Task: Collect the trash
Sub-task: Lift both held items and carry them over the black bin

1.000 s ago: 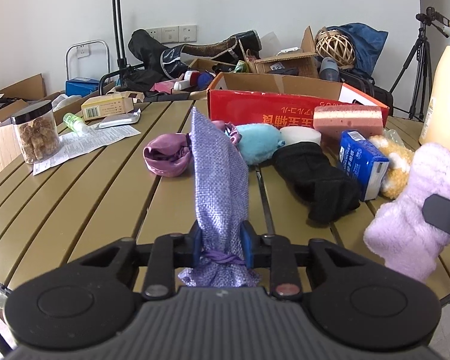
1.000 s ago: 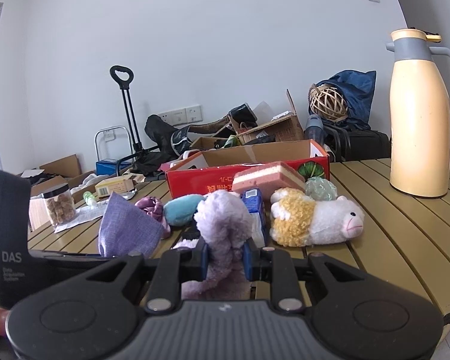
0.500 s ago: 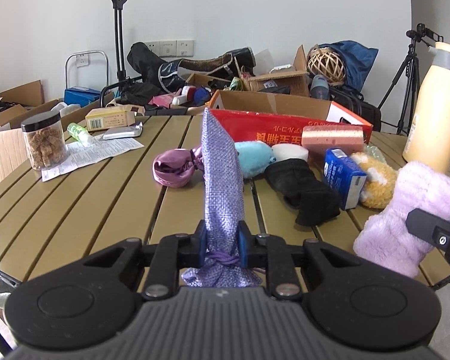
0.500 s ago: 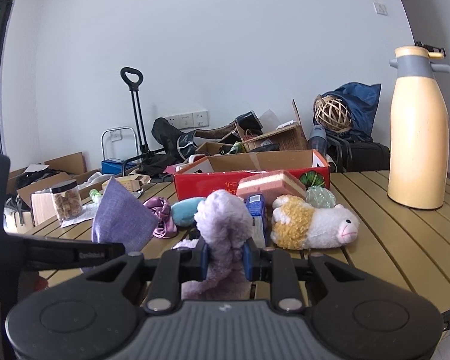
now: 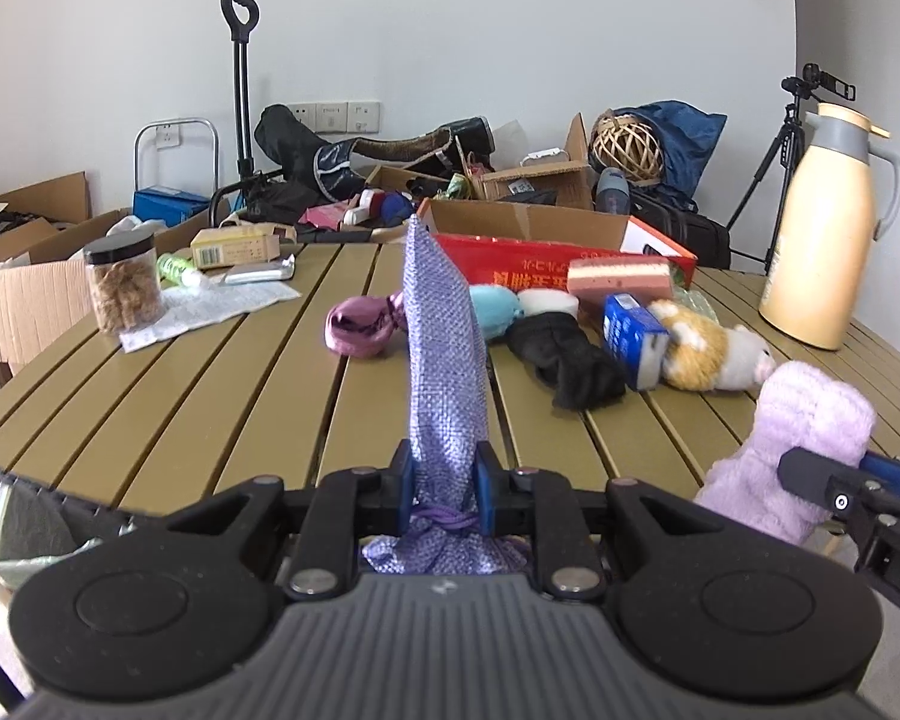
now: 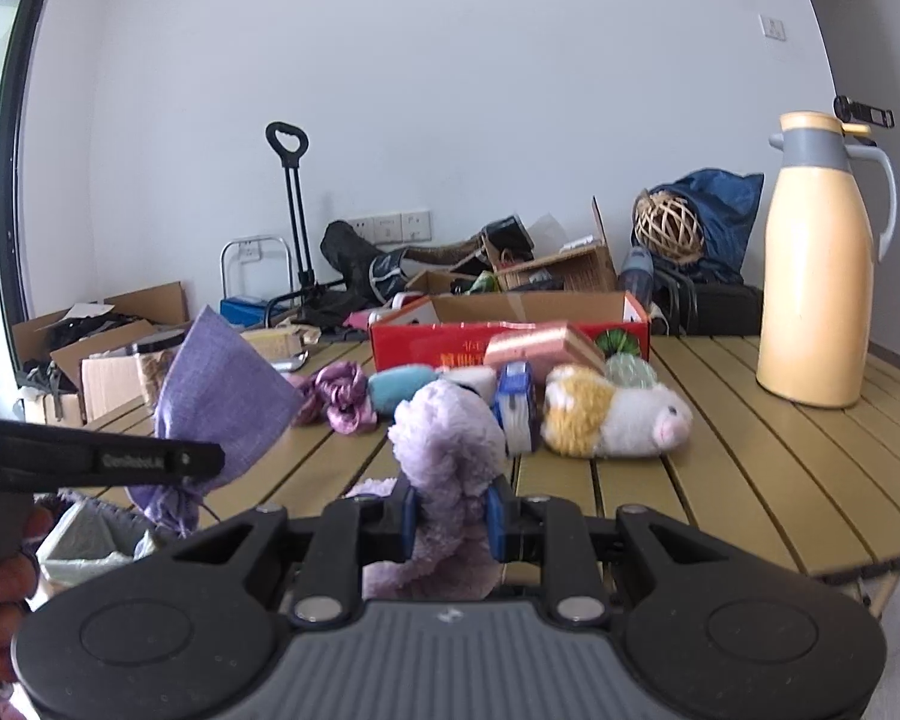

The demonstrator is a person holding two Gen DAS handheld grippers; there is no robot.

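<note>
The left gripper (image 5: 439,489) clamped a purple pouch (image 5: 444,360) (held upright); the right gripper (image 6: 453,516) squeezed a lilac plush (image 6: 447,438).

A plain white wall (image 6: 450,90) fills the upper frame, a row of white wall sockets (image 6: 387,227) at centre. A dark-framed window (image 6: 6,138) at far left gives daylight. An olive slatted table (image 5: 210,396) spans the foreground; a black camera tripod (image 5: 780,180) stands right.
</note>
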